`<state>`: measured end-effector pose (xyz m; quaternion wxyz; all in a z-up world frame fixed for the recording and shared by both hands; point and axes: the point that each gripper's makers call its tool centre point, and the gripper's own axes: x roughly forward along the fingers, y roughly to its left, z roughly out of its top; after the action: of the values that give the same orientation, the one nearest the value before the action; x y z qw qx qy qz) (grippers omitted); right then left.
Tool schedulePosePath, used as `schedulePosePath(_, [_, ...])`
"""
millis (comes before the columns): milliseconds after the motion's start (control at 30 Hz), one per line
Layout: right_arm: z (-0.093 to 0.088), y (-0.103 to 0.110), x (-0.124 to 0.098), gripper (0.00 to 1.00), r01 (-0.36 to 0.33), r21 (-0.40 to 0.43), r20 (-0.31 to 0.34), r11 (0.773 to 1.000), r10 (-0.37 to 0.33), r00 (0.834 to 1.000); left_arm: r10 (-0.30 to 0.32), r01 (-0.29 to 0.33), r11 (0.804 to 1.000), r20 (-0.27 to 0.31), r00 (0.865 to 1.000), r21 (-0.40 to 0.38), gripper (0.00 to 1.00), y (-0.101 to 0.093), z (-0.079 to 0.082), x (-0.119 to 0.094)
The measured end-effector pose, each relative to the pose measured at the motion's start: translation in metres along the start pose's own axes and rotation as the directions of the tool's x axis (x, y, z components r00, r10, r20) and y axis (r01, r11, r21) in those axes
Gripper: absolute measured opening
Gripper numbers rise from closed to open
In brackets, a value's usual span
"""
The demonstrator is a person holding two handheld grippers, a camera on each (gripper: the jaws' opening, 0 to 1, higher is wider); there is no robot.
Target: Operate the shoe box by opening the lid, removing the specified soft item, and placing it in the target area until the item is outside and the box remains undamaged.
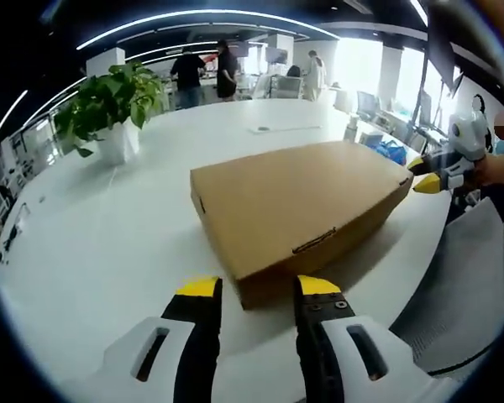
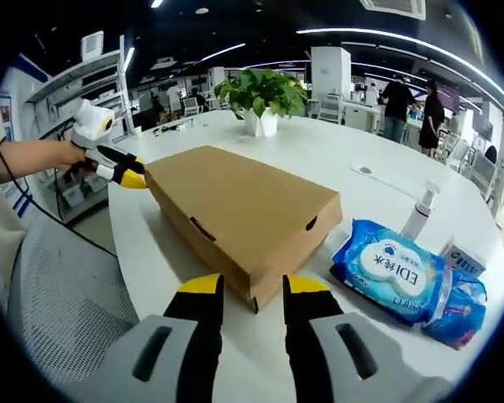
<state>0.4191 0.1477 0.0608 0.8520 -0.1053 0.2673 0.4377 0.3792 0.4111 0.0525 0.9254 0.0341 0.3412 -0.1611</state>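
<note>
Wipes pack (image 2: 407, 281) beside closed shoe box (image 2: 239, 210)

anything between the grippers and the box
Nothing visible. The left gripper and the right gripper each sit open at a corner of the closed box, with bare table between. The wipes pack lies off to one side.

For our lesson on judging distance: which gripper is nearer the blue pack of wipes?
Right. The right gripper sits at the box corner beside the pack; the left gripper is at the box's far corner.
</note>
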Motion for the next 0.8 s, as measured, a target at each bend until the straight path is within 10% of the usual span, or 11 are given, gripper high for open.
schedulePosePath(800, [-0.005, 0.001, 0.017, 0.23, 0.0, 0.016, -0.026, 1.0, 0.0, 1.0, -0.018, 0.018, 1.0, -0.023, 1.0, 0.025, 0.33, -0.002, 0.0, 0.013])
